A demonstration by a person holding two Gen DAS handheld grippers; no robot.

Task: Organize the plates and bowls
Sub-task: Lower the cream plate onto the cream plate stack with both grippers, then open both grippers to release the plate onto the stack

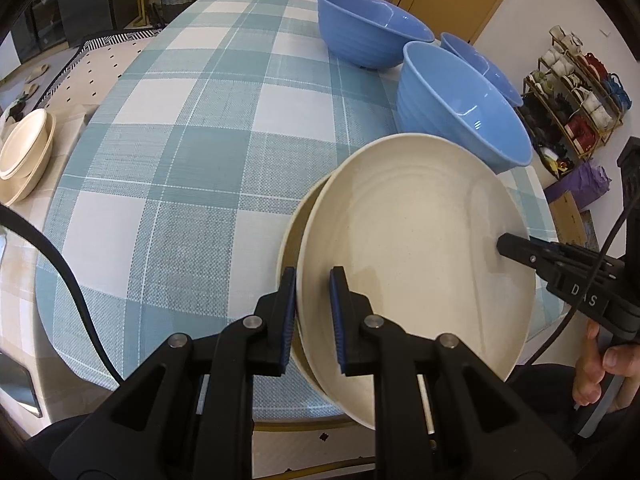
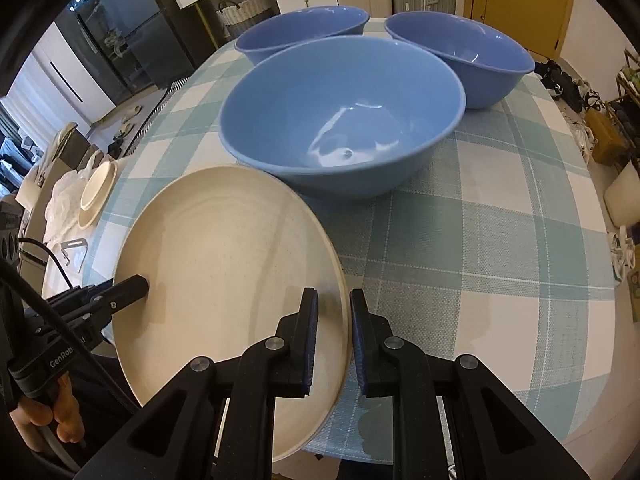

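A round table (image 1: pixel 192 128) under a blue-and-white checked cloth fills a lived-in room. Two cream plates (image 1: pixel 412 248), stacked, are held just in front of the nearest of three blue bowls (image 2: pixel 340 120). The left gripper (image 1: pixel 314 316) and right gripper (image 2: pixel 334 340) each straddle opposite rims, fingers either side of the edge; whether they actually pinch it I cannot tell. Holding both sides likely keeps the stack level. More cream dishes (image 1: pixel 24 156) sit far left of that bowl.
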